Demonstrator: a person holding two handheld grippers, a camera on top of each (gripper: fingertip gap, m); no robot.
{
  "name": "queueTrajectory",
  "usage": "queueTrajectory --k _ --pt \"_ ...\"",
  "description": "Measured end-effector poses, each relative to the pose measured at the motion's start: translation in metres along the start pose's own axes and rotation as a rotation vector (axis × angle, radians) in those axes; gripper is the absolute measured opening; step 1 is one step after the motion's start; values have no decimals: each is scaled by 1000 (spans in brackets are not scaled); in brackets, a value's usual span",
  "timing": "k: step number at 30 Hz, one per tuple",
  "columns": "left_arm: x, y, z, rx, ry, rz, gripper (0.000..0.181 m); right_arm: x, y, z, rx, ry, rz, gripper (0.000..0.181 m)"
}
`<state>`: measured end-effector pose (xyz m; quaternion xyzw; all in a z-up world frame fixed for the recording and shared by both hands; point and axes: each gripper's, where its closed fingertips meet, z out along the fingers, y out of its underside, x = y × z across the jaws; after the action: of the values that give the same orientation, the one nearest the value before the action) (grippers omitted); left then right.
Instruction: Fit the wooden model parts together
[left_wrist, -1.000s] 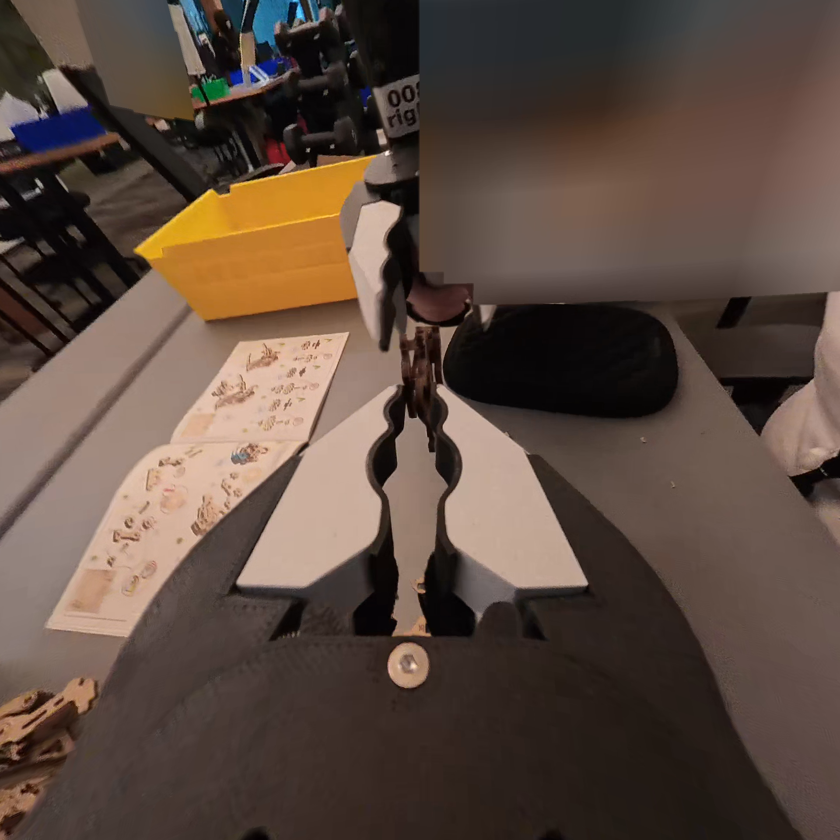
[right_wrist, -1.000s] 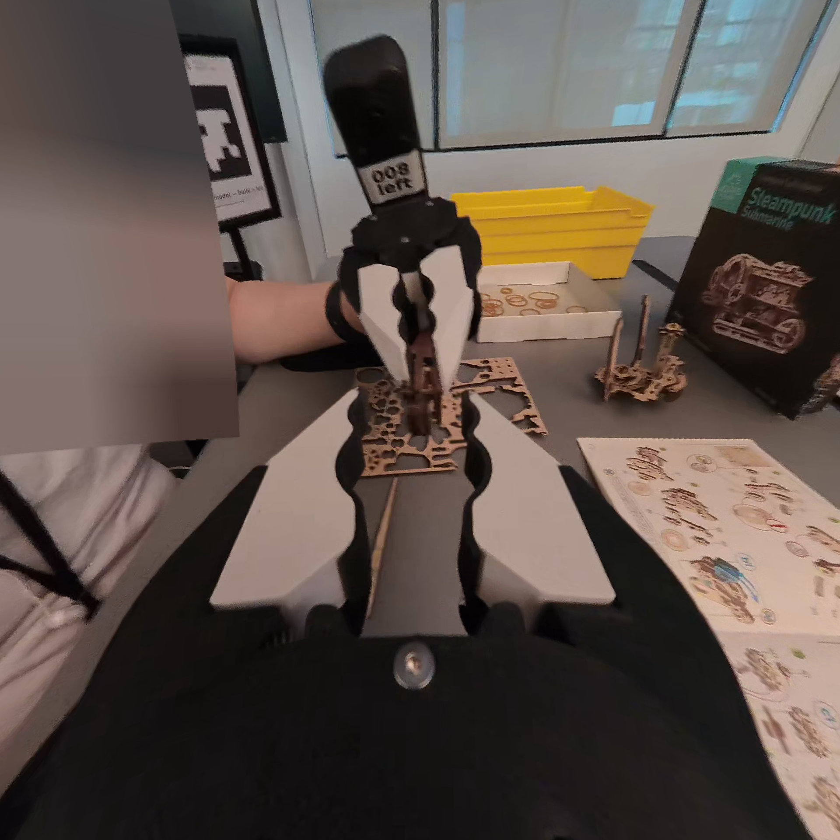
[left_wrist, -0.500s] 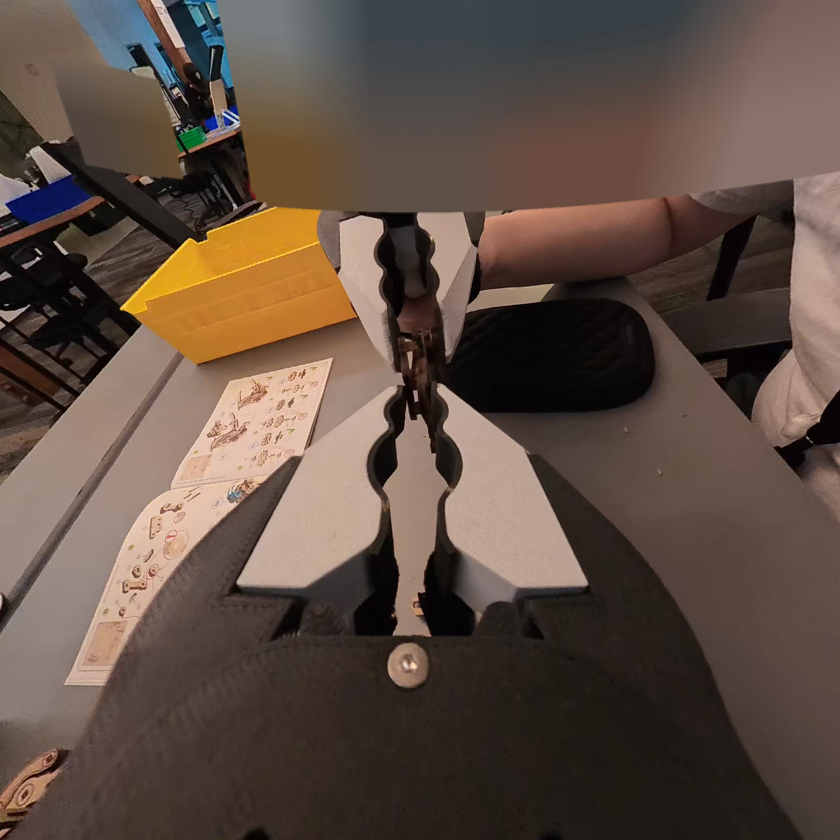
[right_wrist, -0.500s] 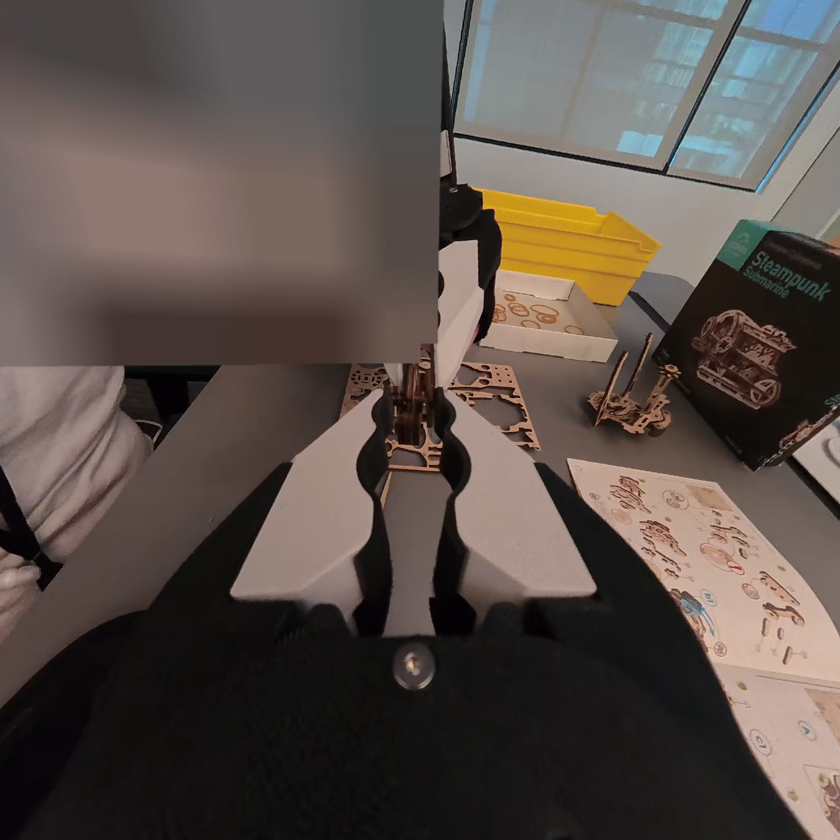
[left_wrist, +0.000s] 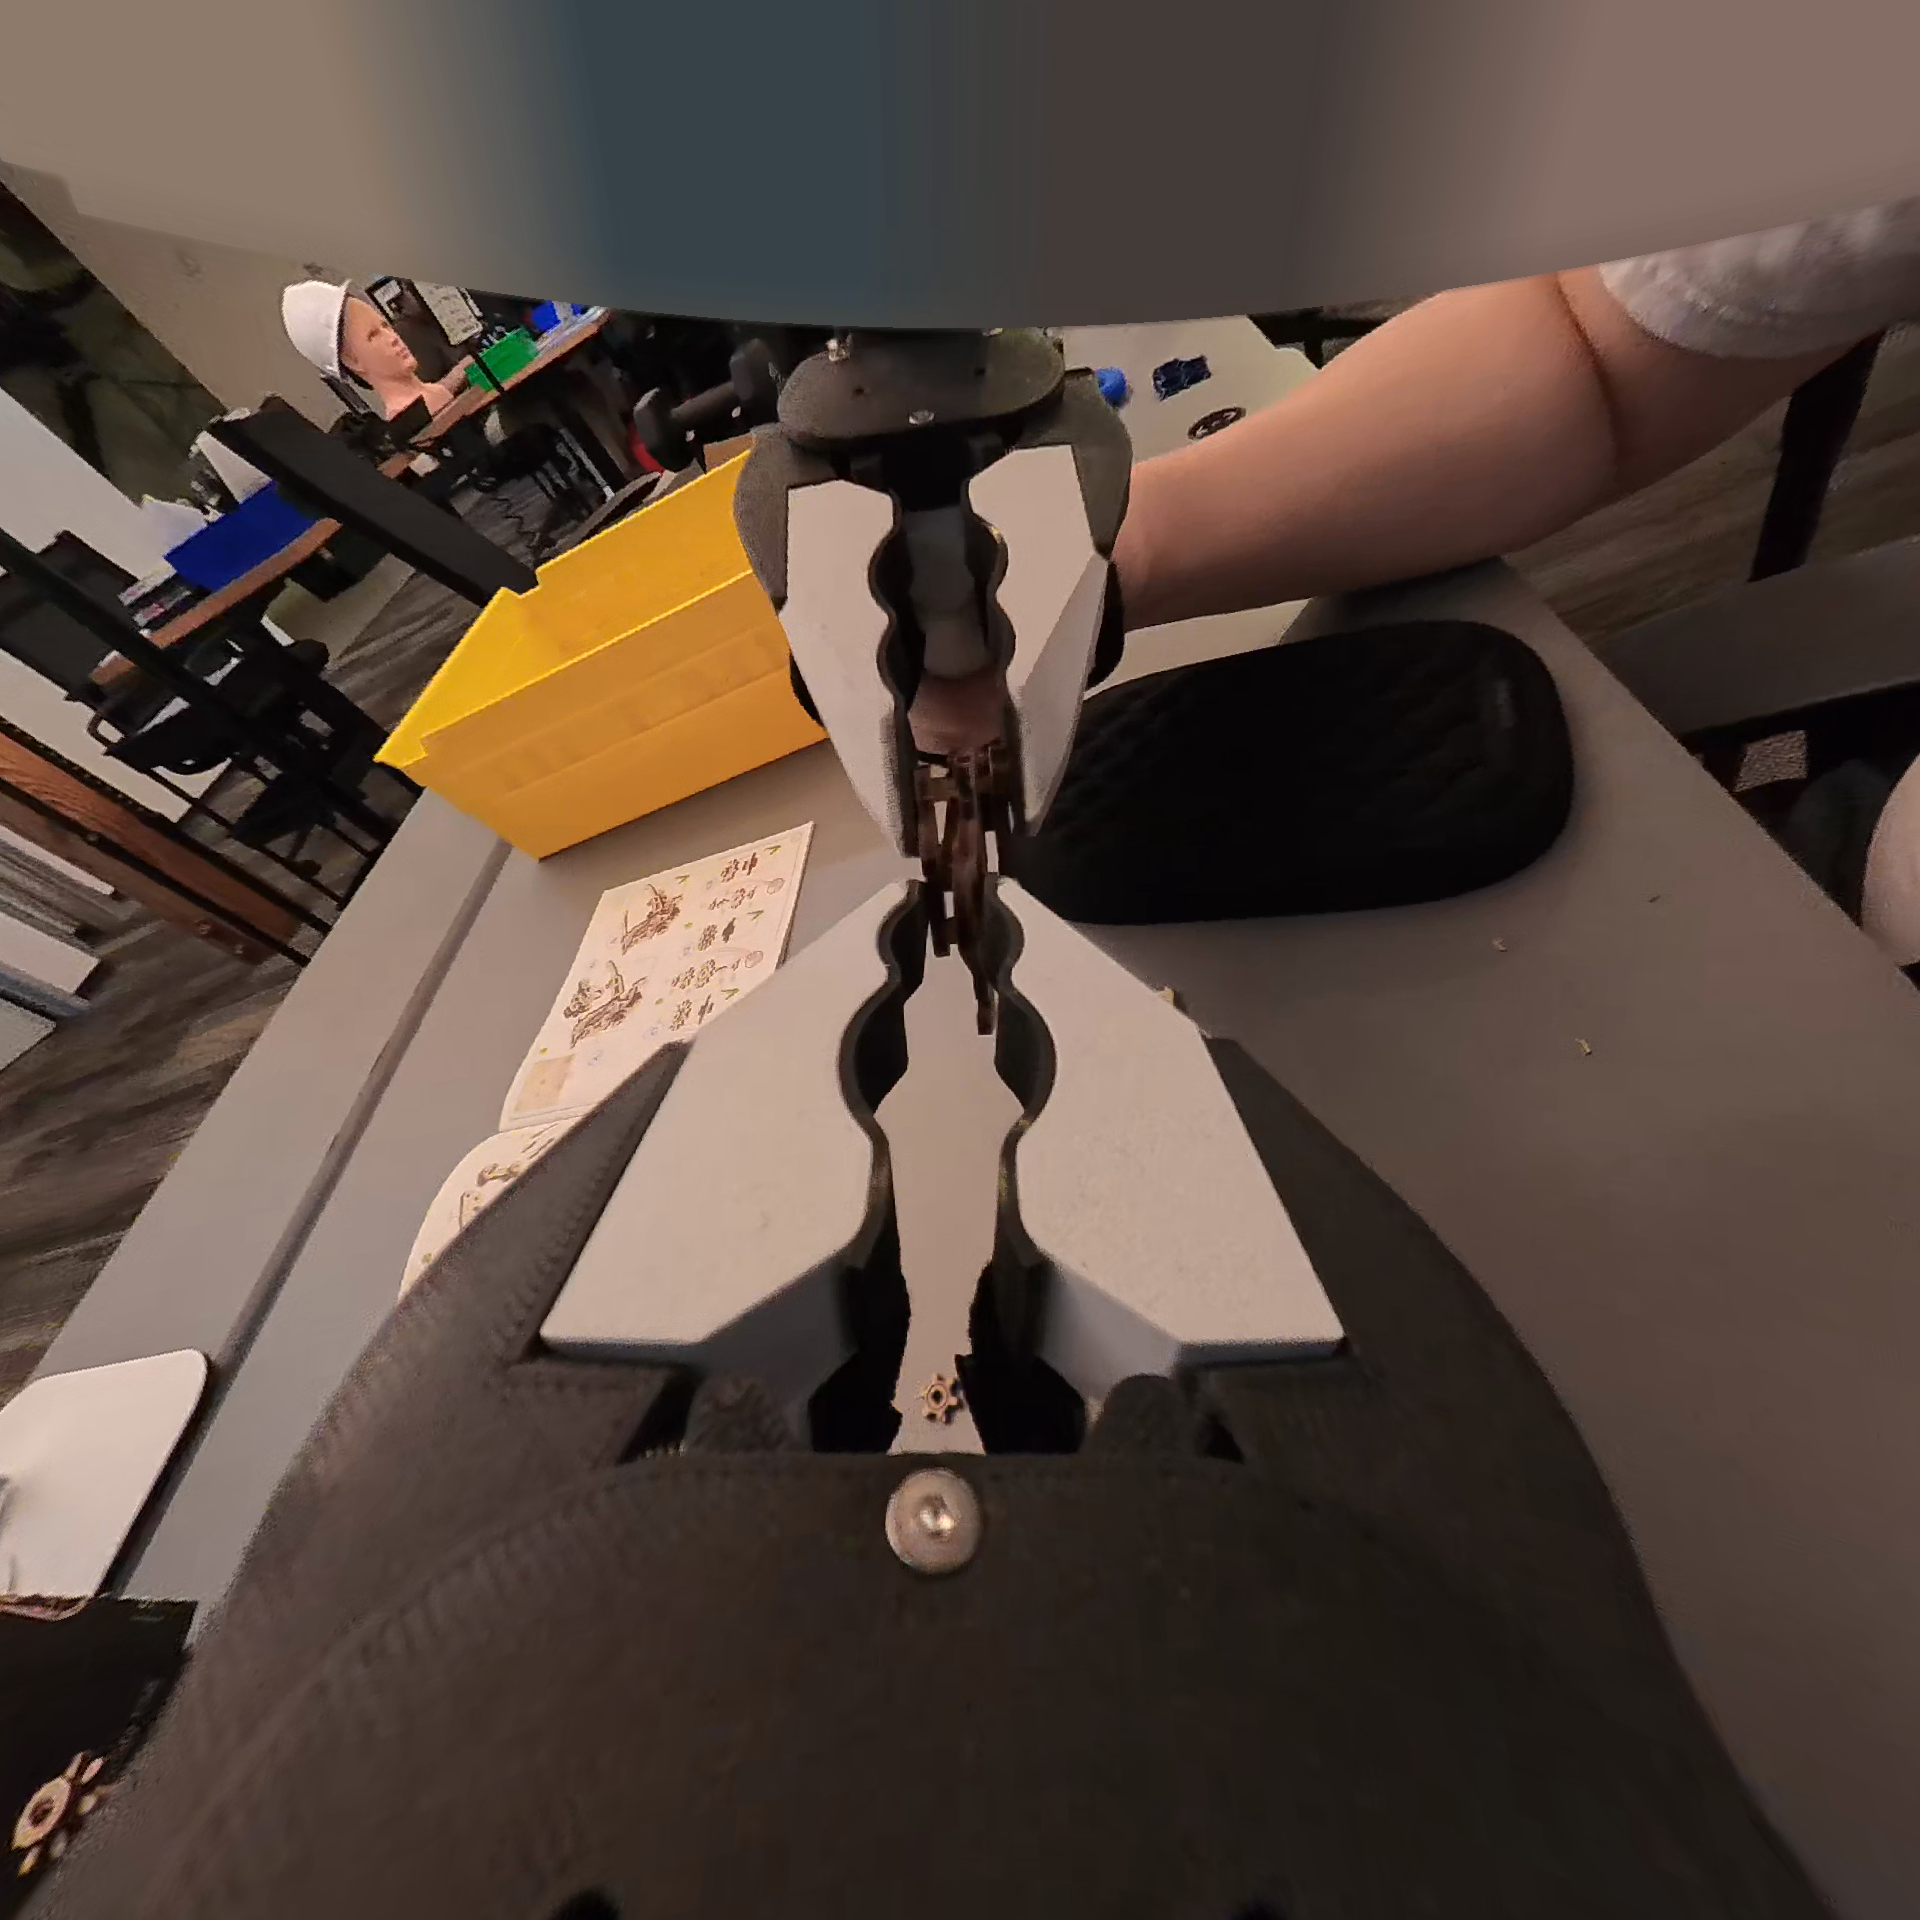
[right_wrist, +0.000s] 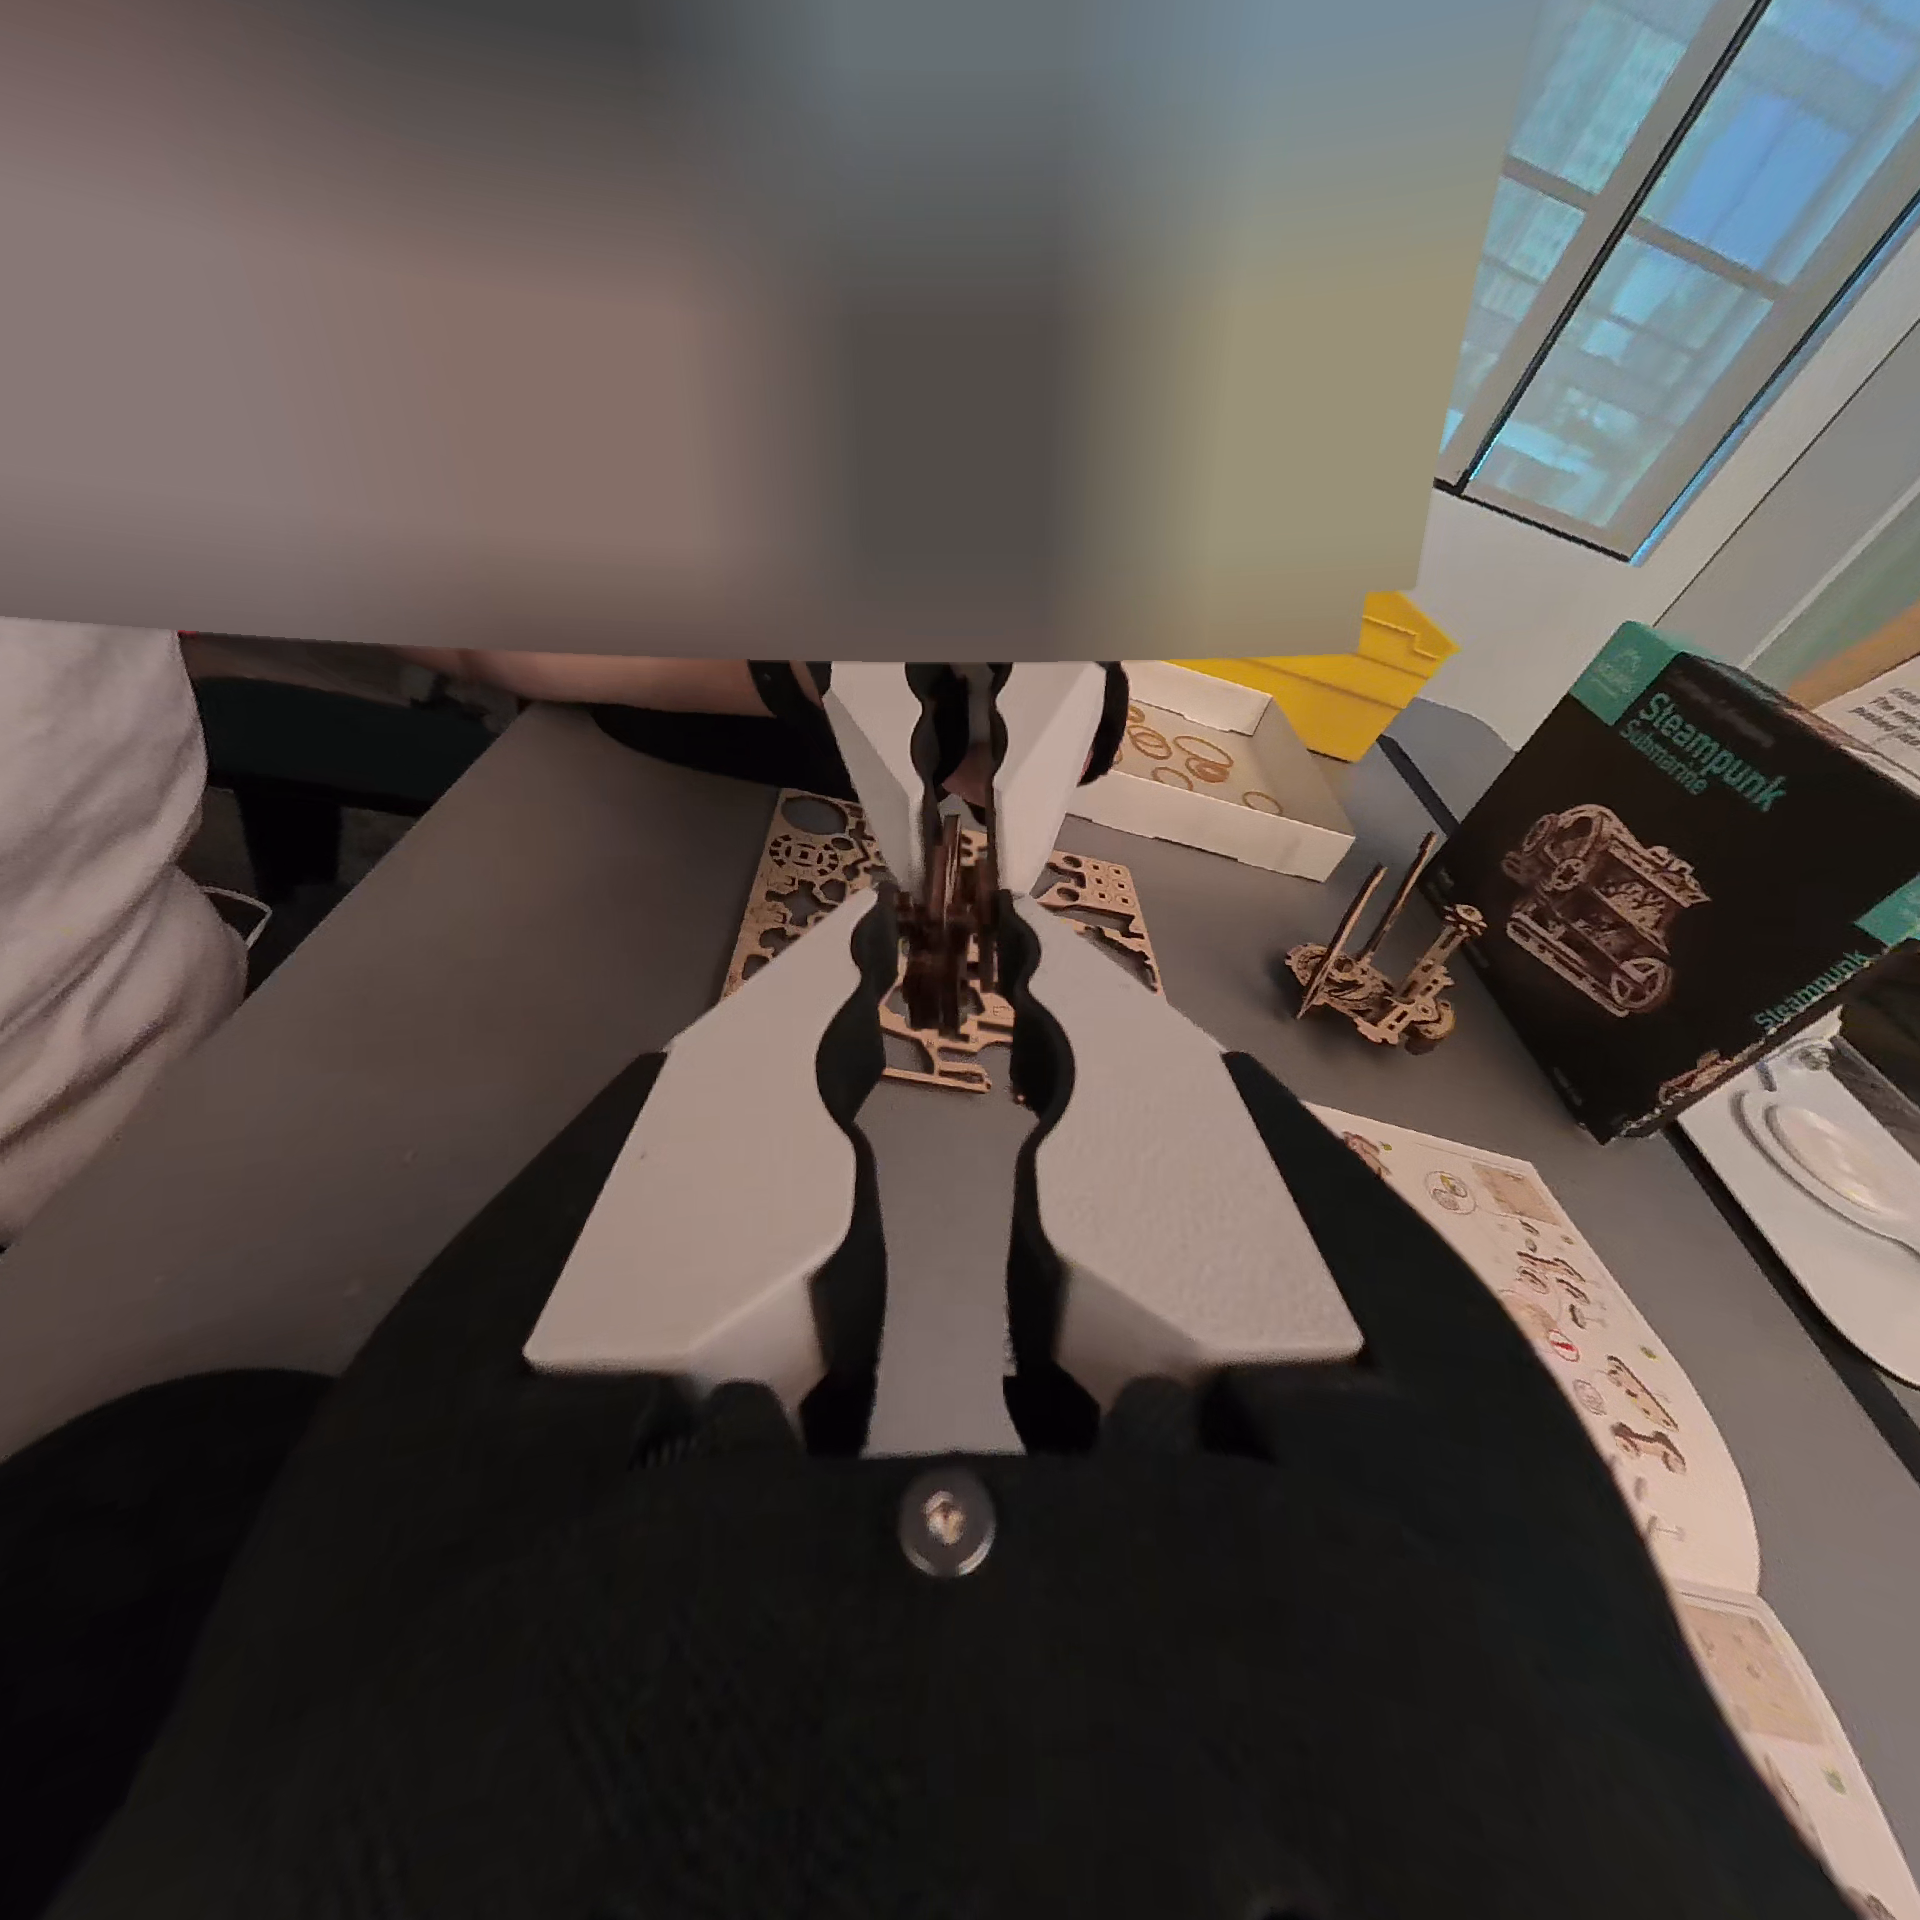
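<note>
Both grippers meet tip to tip above the grey table (left_wrist: 1558, 1091); from the left wrist view, the left gripper (left_wrist: 958, 906) has its fingers drawn nearly together on the dark wooden part (left_wrist: 961, 883), which stands edge-on between them with its long axis running up the picture toward the right gripper (left_wrist: 956, 831); that one comes in from above, fingers pointing down and likewise pinched on the wood; behind lie a yellow bin (left_wrist: 623, 675), an open instruction booklet (left_wrist: 686, 956) and a black pad (left_wrist: 1309, 779), and a tiny wooden gear (left_wrist: 940, 1397) rests on the table below the fingers; from the right wrist view, the right gripper (right_wrist: 948, 914) is closed narrowly on the same part (right_wrist: 940, 956), several thin plates side by side, with the left gripper (right_wrist: 951, 831) gripping it from the far end; only this view shows the punched-out wooden sheet (right_wrist: 1101, 914) beneath, a white tray (right_wrist: 1205, 790) of rings, a half-built wooden frame (right_wrist: 1371, 977) and a black printed box (right_wrist: 1683, 894); writing on the box is left unquoted.
</note>
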<state>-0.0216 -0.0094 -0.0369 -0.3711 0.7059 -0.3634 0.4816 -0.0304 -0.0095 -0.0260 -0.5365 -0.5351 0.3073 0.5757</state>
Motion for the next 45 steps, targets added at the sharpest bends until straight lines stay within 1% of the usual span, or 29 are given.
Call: queueTrajectory --k 4,12,17,18,20,21,22,23,26,28,30,33,39,41,42,43,44,45 --pt "0 3 0 -18 -4 16 8 0 2 2 -7 -10 52 15" --pt "4 2 2 -20 14 52 8 -4 3 1 -17 -6 -18 14" --pt "4 3 1 -25 17 48 8 -4 3 2 -16 -12 -6 15" --pt "1 2 1 -15 1 28 8 -1 2 1 8 -11 22 15" --pt "-1 -4 -1 26 29 -84 8 0 -3 -1 77 -58 130 16" --pt "-5 -4 -2 36 39 -164 8 4 -2 -2 86 -58 171 20" --pt "-8 -5 -2 52 46 -232 8 10 1 -3 79 -37 203 29" --pt "-11 -6 -2 72 48 -283 8 15 4 -4 75 -26 226 30" --pt "-17 -3 1 83 30 -357 8 25 0 -10 151 -13 318 28" --pt "-19 -5 3 108 10 -372 8 26 -6 -13 199 -43 371 27" --pt "-19 -5 6 123 12 -415 8 25 -8 -14 212 -59 381 14" --pt "-21 -5 8 151 35 -518 8 27 -7 -16 215 -67 433 14" --pt "-22 -5 10 199 102 -721 8 33 -4 -17 279 -161 697 14" --pt "-26 -4 10 232 119 -809 9 37 -2 -18 289 -150 749 14" --pt "-30 -4 9 260 127 -863 19 40 -2 -19 302 -143 777 14" --pt "-33 -5 7 293 142 -920 34 42 -2 -20 318 -149 811 13" --pt "-35 -5 6 313 164 -969 41 45 -2 -21 328 -144 848 14" --pt "-35 -4 6 316 186 -997 42 48 1 -22 330 -129 873 13"
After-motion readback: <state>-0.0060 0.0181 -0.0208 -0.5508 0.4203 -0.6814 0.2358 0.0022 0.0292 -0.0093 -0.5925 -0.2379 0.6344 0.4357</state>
